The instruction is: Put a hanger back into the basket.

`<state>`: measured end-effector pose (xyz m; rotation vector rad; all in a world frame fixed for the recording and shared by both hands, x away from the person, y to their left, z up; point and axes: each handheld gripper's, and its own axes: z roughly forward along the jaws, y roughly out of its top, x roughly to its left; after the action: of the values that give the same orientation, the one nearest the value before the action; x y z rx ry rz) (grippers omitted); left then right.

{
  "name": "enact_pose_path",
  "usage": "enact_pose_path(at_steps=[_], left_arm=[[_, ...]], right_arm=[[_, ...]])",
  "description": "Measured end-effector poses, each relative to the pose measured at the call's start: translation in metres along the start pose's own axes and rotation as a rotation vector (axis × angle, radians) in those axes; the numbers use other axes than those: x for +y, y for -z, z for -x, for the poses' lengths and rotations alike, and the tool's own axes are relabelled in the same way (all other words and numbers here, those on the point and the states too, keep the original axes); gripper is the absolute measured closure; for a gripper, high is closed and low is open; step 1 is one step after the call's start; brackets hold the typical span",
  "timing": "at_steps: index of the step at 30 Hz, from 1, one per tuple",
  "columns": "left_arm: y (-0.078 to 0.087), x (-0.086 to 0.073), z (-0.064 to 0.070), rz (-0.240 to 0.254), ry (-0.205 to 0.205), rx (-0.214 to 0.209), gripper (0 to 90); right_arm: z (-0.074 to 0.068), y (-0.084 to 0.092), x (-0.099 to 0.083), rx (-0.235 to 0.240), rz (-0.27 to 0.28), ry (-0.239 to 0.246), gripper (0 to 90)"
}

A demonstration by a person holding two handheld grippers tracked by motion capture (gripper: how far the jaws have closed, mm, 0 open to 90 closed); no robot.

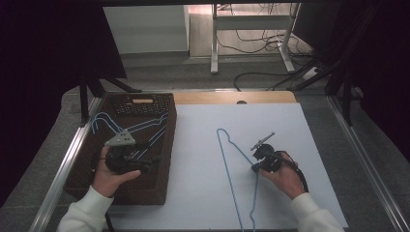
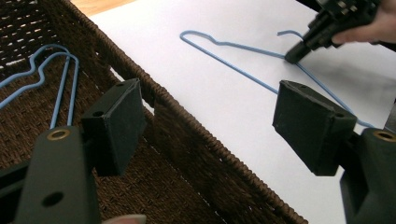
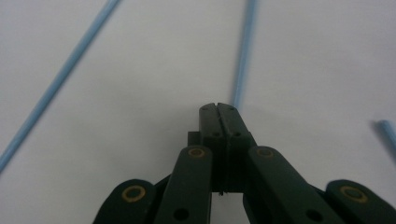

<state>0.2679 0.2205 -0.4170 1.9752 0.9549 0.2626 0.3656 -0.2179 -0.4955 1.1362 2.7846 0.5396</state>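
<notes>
At lower right, the right gripper (image 1: 255,167) clamps its black jaws on a thin blue wire hanger (image 1: 227,154) lying on the smooth white table (image 1: 193,145). Further left, the left gripper (image 1: 153,163) hovers open over the woven brown basket (image 1: 164,183) of hangers (image 1: 125,126).

White table top (image 1: 290,140), blue wire hanger (image 1: 231,159) lying on it, brown wicker basket (image 1: 167,159) at left

A thin blue wire hanger (image 1: 232,159) lies flat on the white tabletop.
</notes>
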Motion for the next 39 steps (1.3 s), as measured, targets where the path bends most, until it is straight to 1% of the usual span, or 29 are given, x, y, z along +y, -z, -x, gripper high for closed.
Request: enact_pose_path(at_steps=[2,3,4,5,9,11,13,15,17,18,19,21,24,25,26,27,29,30,31,33,34,35,37,39], left_arm=[[0.0,0.0,0.0,0.0,0.0,0.0,24.6],[0.0,0.0,0.0,-0.001,0.002,0.001,24.6],[0.0,0.0,-0.001,0.0,0.003,0.001,24.6],[0.0,0.0,-0.001,0.001,0.003,0.001,24.6],[-0.001,0.0,-0.001,-0.001,0.001,0.001,24.7],[-0.001,0.0,-0.001,-0.001,-0.001,0.0,24.7],[0.0,0.0,-0.001,-0.001,-0.001,-0.001,24.7],[0.0,0.0,-0.001,0.004,0.002,-0.001,24.7],[0.001,-0.001,-0.002,0.005,0.003,-0.001,24.7],[0.001,-0.001,-0.003,0.006,0.003,-0.001,24.7],[0.001,-0.001,-0.004,0.006,0.005,-0.001,24.7],[0.001,-0.001,-0.005,0.005,0.006,0.0,24.8],[0.001,-0.001,-0.004,0.005,0.004,0.0,24.8],[0.001,-0.001,-0.004,0.005,0.003,0.0,24.8],[0.001,0.0,-0.003,0.004,0.002,0.0,24.8],[0.0,0.0,-0.003,0.003,0.0,-0.001,24.8],[0.0,0.0,-0.003,0.001,0.0,-0.002,24.8],[-0.001,0.0,-0.003,0.0,0.0,-0.002,24.8],[0.0,0.0,-0.003,0.0,0.0,-0.003,24.8],[0.0,0.0,-0.003,0.003,0.001,-0.005,24.8],[0.0,0.0,-0.004,0.003,0.002,-0.004,24.8],[0.0,0.0,-0.004,0.003,0.004,-0.003,24.8],[0.0,0.0,-0.004,0.002,0.002,-0.003,24.8],[0.0,0.0,-0.004,0.003,0.002,-0.003,24.8]], right_arm=[[0.005,-0.001,0.005,-0.031,-0.001,-0.009,89.8],[0.006,-0.002,0.008,-0.037,0.006,-0.019,89.8],[0.005,-0.003,0.012,-0.017,0.026,-0.03,89.8],[0.002,-0.004,0.017,0.0,0.041,-0.038,89.7],[-0.019,-0.014,0.043,0.003,0.093,-0.036,89.2],[-0.023,-0.023,0.058,0.009,0.129,-0.049,88.5],[-0.021,-0.031,0.072,0.028,0.152,-0.082,88.8],[-0.02,-0.04,0.083,0.027,0.151,-0.11,89.6],[-0.018,-0.048,0.088,0.021,0.14,-0.14,89.7],[-0.017,-0.048,0.09,0.035,0.152,-0.16,89.7],[-0.016,-0.05,0.091,0.054,0.153,-0.163,89.7],[-0.019,-0.051,0.093,0.053,0.15,-0.163,89.7],[-0.025,-0.053,0.096,0.063,0.143,-0.143,89.7],[-0.028,-0.054,0.096,0.091,0.143,-0.144,89.8],[-0.032,-0.055,0.097,0.106,0.143,-0.136,89.8],[-0.037,-0.055,0.097,0.098,0.139,-0.117,89.8],[-0.047,-0.056,0.096,0.141,0.124,-0.084,89.8],[-0.054,-0.056,0.095,0.146,0.116,-0.058,89.8],[-0.06,-0.055,0.093,0.151,0.105,-0.033,89.9],[-0.069,-0.053,0.084,0.196,0.081,0.004,89.9],[-0.072,-0.051,0.079,0.212,0.079,0.017,89.9],[-0.074,-0.049,0.073,0.231,0.075,0.025,89.8],[-0.075,-0.045,0.061,0.27,0.069,0.025,89.8],[-0.075,-0.039,0.049,0.275,0.079,0.023,89.8]])
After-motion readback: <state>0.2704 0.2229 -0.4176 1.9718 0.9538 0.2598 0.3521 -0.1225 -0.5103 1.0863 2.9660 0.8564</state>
